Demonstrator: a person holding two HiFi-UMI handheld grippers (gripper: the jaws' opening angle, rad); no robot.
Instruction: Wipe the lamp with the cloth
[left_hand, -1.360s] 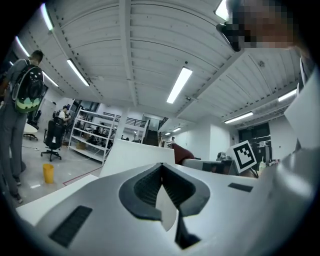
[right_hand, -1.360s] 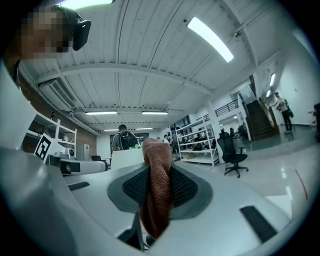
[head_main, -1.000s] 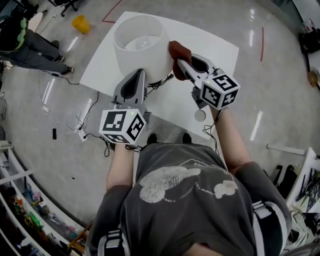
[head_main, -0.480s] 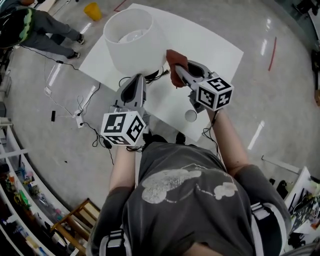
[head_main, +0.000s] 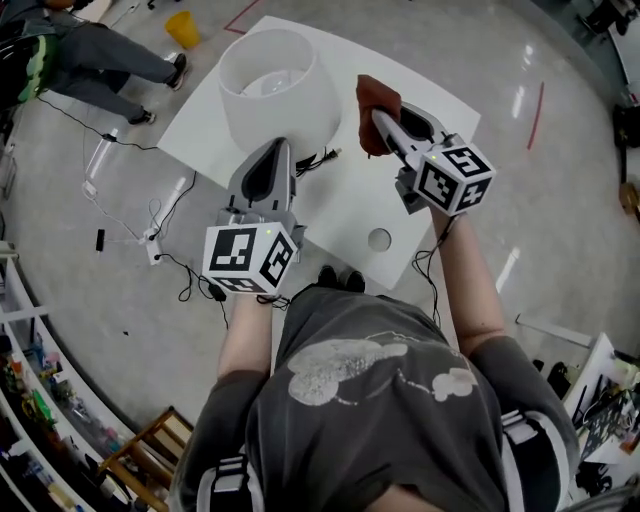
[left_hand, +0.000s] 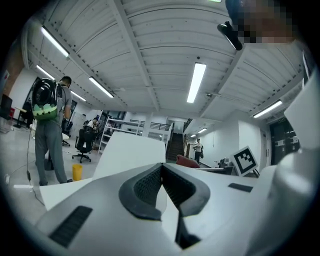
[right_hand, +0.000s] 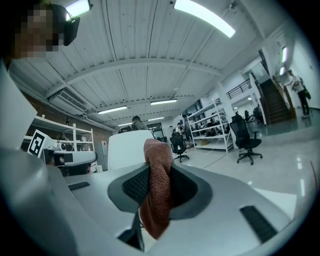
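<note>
Lamp on the table, one gripper at each side of it
From the lamp, the left gripper is close at 6 o'clock; the cloth, between the jaws of the right gripper, is just beside it at 3 o'clock.

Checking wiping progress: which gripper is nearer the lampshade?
Left. The left gripper is close beside the lampshade; the right gripper, holding the cloth, stands apart to its right.

Lamp: white drum shade, upright on the white table, open top facing up. Cloth: reddish-brown, bunched, pinched between the right gripper jaws. One fold sticks out past the tips and the rest hangs below. It sits just right of the shade with a small gap, not touching.
</note>
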